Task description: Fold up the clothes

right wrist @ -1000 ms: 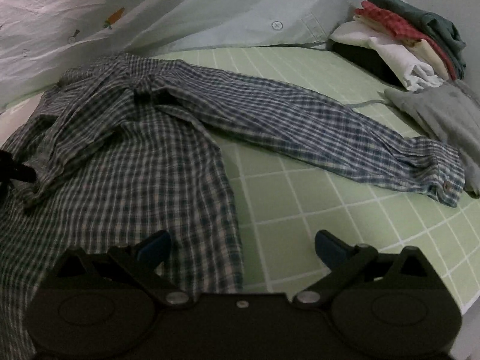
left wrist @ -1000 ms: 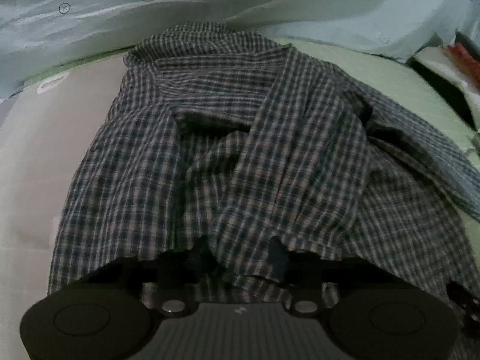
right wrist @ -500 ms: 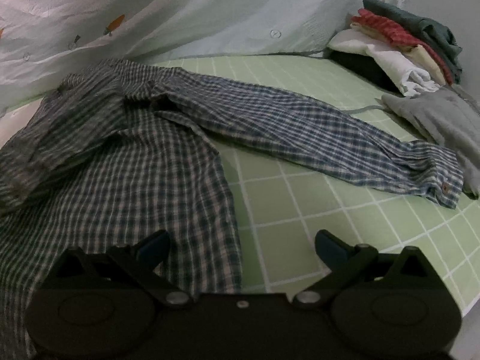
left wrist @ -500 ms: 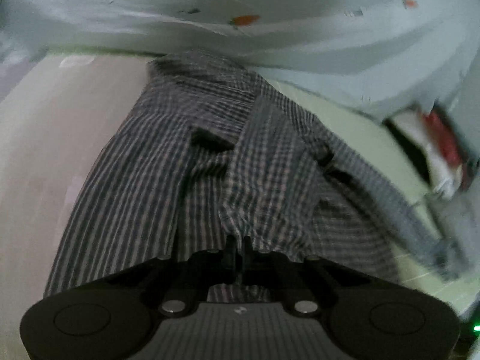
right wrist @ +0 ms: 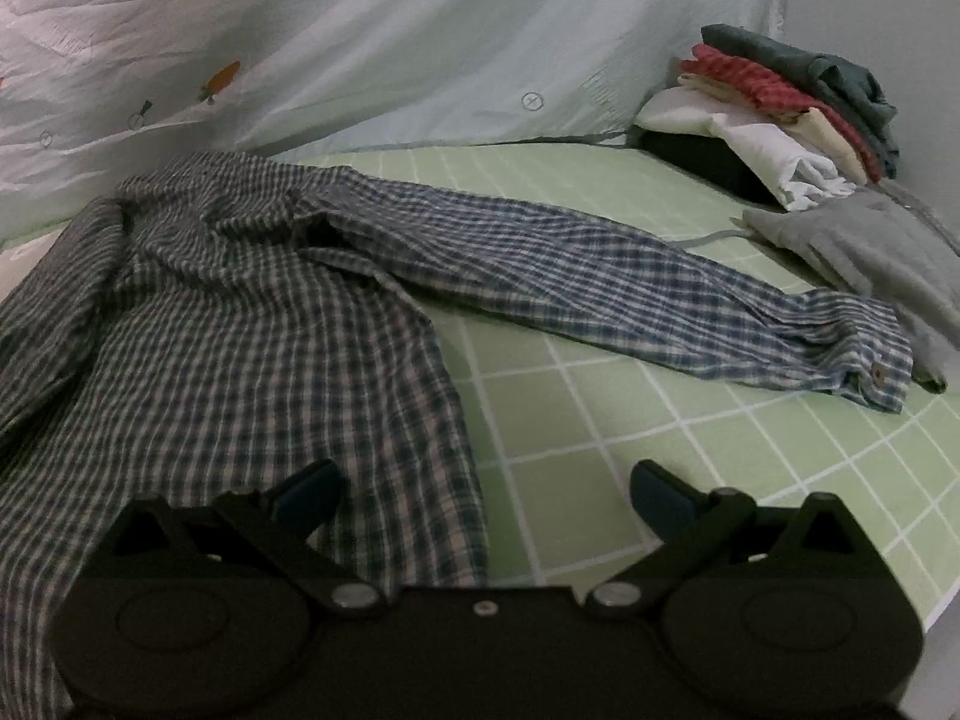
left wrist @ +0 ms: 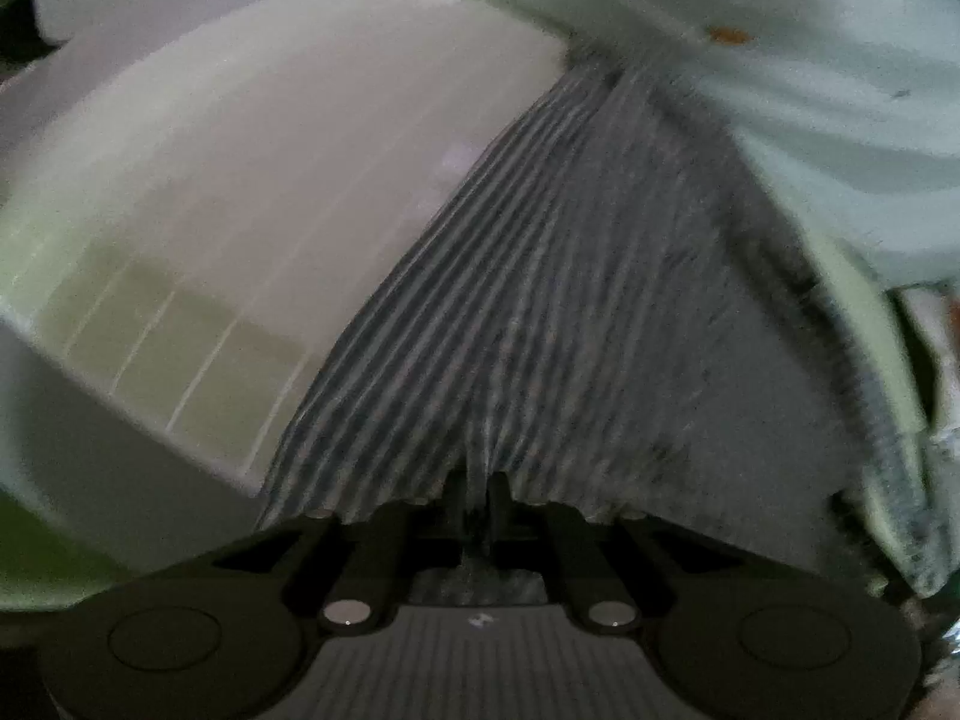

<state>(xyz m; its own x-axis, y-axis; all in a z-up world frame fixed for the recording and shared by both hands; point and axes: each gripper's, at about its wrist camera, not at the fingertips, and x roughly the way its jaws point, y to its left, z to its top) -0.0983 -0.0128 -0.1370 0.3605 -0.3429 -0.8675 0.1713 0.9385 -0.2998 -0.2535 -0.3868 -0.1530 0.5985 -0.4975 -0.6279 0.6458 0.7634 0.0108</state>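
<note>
Left gripper (left wrist: 478,495) fingers pinching a fold of the shirt (right wrist: 252,324), parting slightly with cloth between. Right gripper (right wrist: 483,489) fingers wide, above the shirt edge. Shirt spread on green checked bed (right wrist: 630,420), sleeve toward clothes pile (right wrist: 786,114).

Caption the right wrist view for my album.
Open right gripper over a plaid shirt on a green grid mat.

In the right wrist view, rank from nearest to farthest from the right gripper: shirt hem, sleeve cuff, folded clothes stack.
1. Shirt hem, just ahead of the right gripper, toward its left.
2. Sleeve cuff, out to the right on the green mat.
3. Folded clothes stack, far right corner.
</note>
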